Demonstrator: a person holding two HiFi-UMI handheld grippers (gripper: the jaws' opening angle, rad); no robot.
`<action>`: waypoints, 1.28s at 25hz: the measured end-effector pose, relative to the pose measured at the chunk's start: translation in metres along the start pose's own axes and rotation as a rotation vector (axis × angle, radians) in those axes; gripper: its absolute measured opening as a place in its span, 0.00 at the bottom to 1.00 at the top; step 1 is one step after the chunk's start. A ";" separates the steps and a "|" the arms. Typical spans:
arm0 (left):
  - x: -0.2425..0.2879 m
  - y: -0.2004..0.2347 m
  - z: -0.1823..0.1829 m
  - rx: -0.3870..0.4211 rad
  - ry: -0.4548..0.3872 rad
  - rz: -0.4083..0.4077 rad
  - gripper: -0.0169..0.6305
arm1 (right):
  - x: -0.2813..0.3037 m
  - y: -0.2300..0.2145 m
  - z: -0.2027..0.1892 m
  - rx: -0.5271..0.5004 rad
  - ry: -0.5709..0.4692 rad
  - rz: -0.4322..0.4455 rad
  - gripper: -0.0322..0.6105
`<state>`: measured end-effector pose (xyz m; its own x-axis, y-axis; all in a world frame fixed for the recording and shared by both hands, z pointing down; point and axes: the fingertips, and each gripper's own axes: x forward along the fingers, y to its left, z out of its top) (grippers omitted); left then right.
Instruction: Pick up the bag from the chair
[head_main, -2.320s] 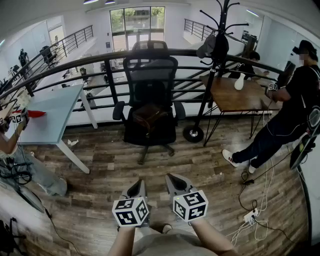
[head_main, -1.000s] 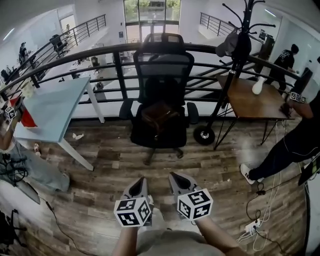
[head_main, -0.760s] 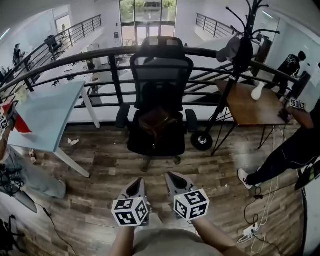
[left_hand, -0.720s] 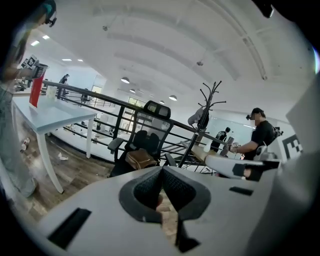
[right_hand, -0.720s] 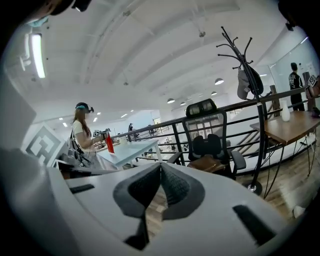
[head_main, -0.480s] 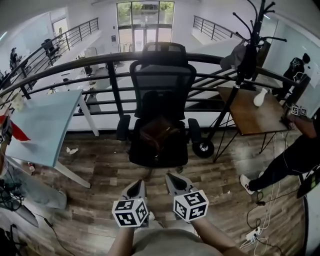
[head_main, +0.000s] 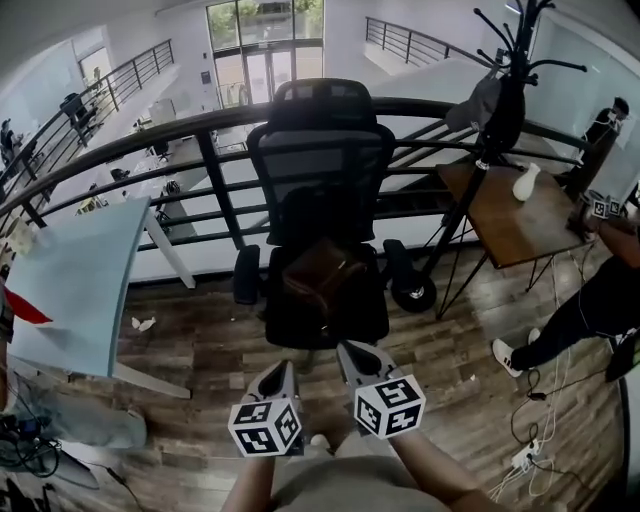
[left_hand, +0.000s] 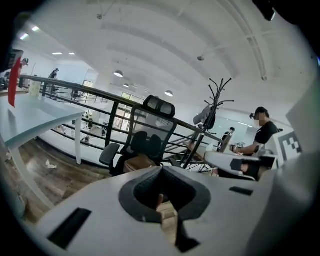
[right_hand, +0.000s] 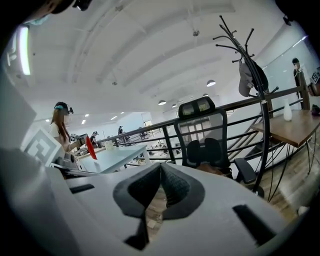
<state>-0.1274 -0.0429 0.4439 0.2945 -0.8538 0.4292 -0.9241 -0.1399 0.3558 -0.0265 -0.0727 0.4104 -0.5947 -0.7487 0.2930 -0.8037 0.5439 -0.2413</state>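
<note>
A brown bag lies on the seat of a black office chair that stands against the railing. The bag also shows in the left gripper view and, partly hidden behind the jaws, in the right gripper view. My left gripper and right gripper hang side by side, low in the head view, just short of the chair's seat. Both point at the chair. Each pair of jaws is shut, tips meeting, with nothing between them.
A light blue table stands to the left, a wooden table and a coat stand to the right. A black railing runs behind the chair. A person stands at the right, with cables on the floor.
The chair and bag have come closer and sit lower in the head view. Both grippers stay shut, side by side.
</note>
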 end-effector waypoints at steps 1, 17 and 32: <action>0.005 0.002 0.002 0.002 0.005 -0.006 0.03 | 0.005 -0.004 0.002 0.004 -0.001 -0.007 0.05; 0.130 0.037 0.001 -0.114 0.074 0.023 0.03 | 0.110 -0.105 -0.001 0.035 0.090 -0.039 0.05; 0.276 0.072 -0.064 -0.167 0.177 0.048 0.03 | 0.194 -0.191 -0.041 0.088 0.165 -0.070 0.05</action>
<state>-0.0968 -0.2561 0.6406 0.3031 -0.7540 0.5828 -0.8893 -0.0040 0.4573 0.0107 -0.3060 0.5508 -0.5388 -0.7070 0.4580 -0.8424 0.4525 -0.2925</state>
